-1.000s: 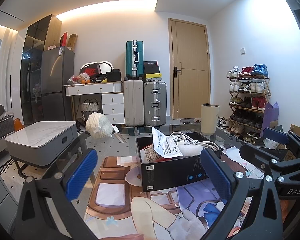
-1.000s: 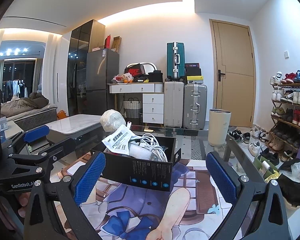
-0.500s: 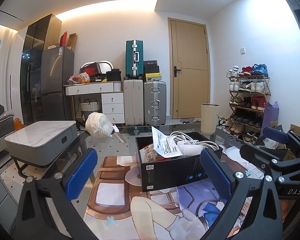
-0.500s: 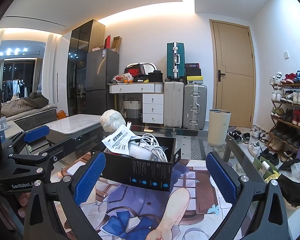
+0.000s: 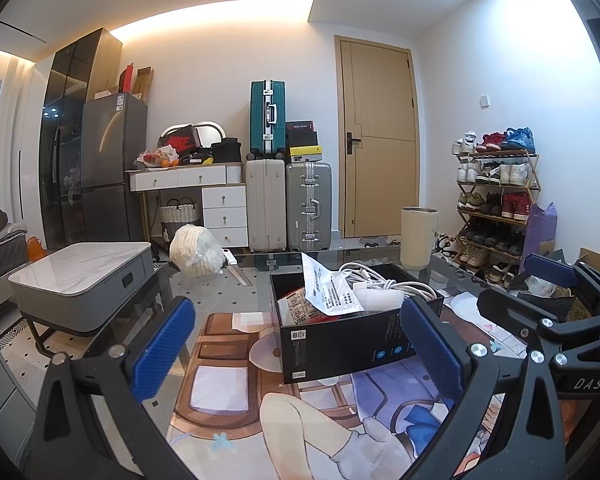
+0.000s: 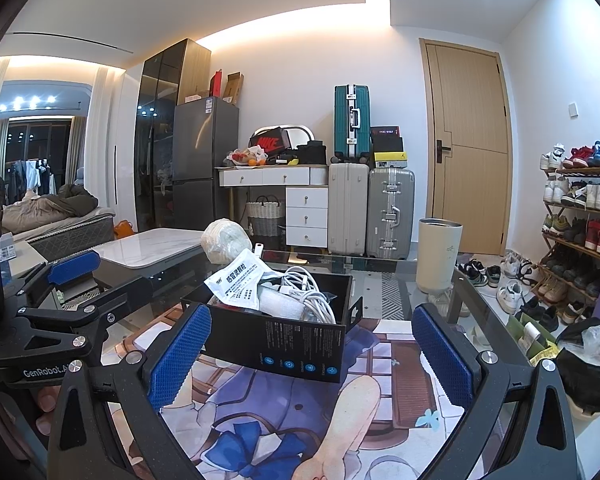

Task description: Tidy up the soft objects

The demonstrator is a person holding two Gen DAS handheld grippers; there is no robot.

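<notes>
1. Black cardboard box [image 5: 352,340] stands open-topped on the printed mat [image 5: 236,396] that covers the glass desk [image 5: 228,292], roughly in the middle of the desk.
2. Contents of the box: a white sachet with printed text [image 5: 324,292], a coil of white cable [image 5: 384,280], a roll of white foam [image 5: 380,300], and a red-and-white packet [image 5: 296,308]. The sachet and cable stand above the rim.
3. White wrapped bundle [image 5: 196,252] lies on the bare glass at the far left of the desk, well apart from the box.
4. Cream cylindrical tumbler [image 5: 418,238] stands upright on the far right part of the desk, beyond the box.
5. Left claw [image 5: 296,356] is spread wide and holds nothing. Its blue pads [image 5: 164,348] sit above the mat on the near side of the box; the right-hand pad overlaps the box's near corner in the left wrist view, and contact cannot be determined.
6. Right claw [image 6: 312,356] is also spread wide and holds nothing. In the right wrist view the box [image 6: 284,332] lies between and beyond its pads [image 6: 180,356], not touching them.
7. Each claw appears at the edge of the other camera's view, so both are near the box from the same side of the desk.
8. Background: three suitcases [image 5: 288,208], a white drawer unit [image 5: 224,208], a wooden door [image 5: 376,140], and a shoe rack [image 5: 496,204] along the right wall.
</notes>
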